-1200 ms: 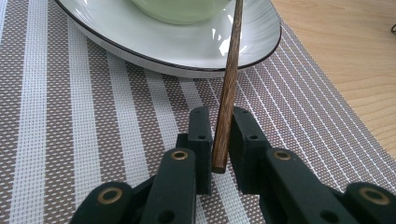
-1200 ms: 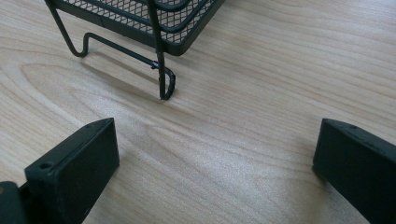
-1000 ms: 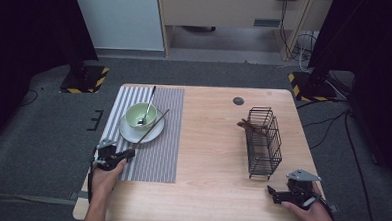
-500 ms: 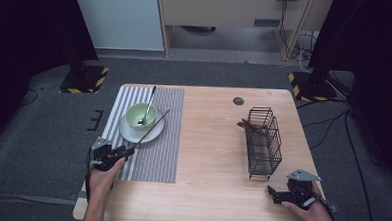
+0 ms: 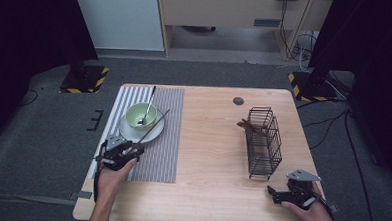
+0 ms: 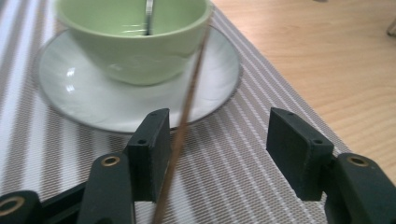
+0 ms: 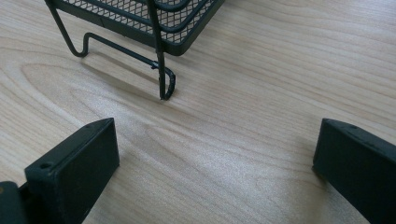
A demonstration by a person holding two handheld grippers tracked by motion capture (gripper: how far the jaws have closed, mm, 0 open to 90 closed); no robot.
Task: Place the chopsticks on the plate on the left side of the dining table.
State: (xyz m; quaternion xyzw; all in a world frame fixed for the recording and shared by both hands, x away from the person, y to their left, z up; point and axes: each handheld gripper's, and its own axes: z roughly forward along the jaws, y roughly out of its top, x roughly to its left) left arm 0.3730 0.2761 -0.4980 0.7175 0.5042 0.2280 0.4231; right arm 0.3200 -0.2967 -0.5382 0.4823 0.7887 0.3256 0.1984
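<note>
so the green bowl (image 5: 141, 115) is sitting on a white saucer (image 5: 155, 133) on the striped mat (image 5: 166, 154) near the table's (image 5: 210, 191) far-left corner, and a spoon (image 5: 148, 104) is standing in it with the handle sticking out toward the far edge. The thin brown chopstick (image 5: 152, 128) is leaning on the bowl's rim, long axis running diagonally, top end pointing toward the far-right, bottom end coming down toward the near-left edge where the left gripper (image 5: 134, 149) is hanging. Its jaws have just been opening and are sitting spread now, the stick is lying right against the inner face of one pad (image 6: 152, 149) but not pinched. Over by the right edge the black wire basket (image 5: 263, 141) is holding some brown utensils at its far end. The right gripper (image 5: 272, 192) is resting near the near-right corner, jaws spread wide over bare wood. Can't spot any writing anywhere
</note>
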